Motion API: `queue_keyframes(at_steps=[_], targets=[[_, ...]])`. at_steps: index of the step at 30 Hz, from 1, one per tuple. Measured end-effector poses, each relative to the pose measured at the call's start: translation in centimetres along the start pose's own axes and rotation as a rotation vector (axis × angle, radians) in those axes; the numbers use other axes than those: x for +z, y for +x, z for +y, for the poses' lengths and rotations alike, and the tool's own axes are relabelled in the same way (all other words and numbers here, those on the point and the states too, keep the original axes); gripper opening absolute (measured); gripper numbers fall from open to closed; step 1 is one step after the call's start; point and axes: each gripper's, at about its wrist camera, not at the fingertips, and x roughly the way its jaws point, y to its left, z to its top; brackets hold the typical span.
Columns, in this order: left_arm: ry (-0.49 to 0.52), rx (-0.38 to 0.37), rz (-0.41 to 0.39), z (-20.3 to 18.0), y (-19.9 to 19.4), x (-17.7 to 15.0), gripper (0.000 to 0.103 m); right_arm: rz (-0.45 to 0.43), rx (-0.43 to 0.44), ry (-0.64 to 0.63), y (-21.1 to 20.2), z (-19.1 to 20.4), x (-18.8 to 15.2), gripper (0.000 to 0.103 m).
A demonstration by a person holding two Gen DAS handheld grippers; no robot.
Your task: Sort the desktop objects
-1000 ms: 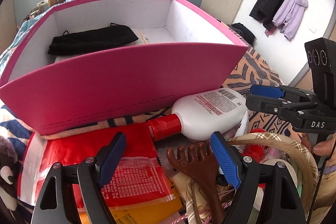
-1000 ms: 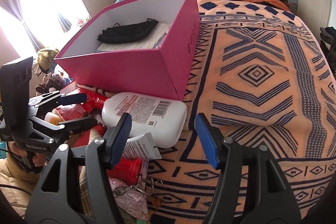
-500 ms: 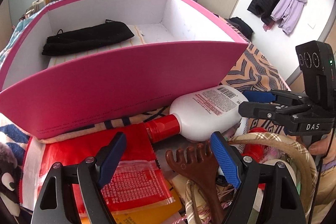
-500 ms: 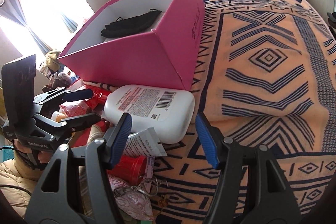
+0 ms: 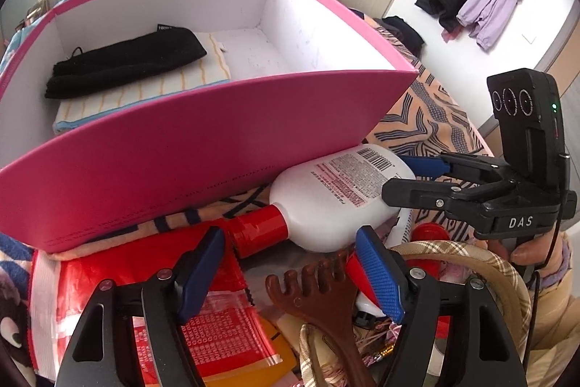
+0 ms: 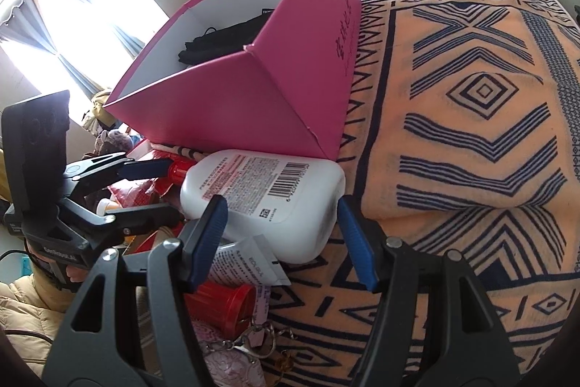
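Left tongs (image 5: 290,263) were closing above the bottle's red cap (image 5: 259,231), gripping nothing; my right tongs (image 6: 281,223) straddled the white bottle (image 6: 268,194), seemingly not yet pressing.

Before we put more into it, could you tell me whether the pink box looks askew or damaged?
Yes. The pink box sits tilted, its near edge propped on the pile beside the white bottle rather than flat on the blanket. Its front corner has a small tear at the rim.
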Motion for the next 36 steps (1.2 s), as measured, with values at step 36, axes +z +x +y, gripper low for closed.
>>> queue_keyframes(at_steps=[36], targets=[[-0.003, 0.015, -0.030, -0.4, -1.9, -0.5, 0.073, -0.044, 0.031, 0.020, -1.3, 0.0, -0.7, 0.065]])
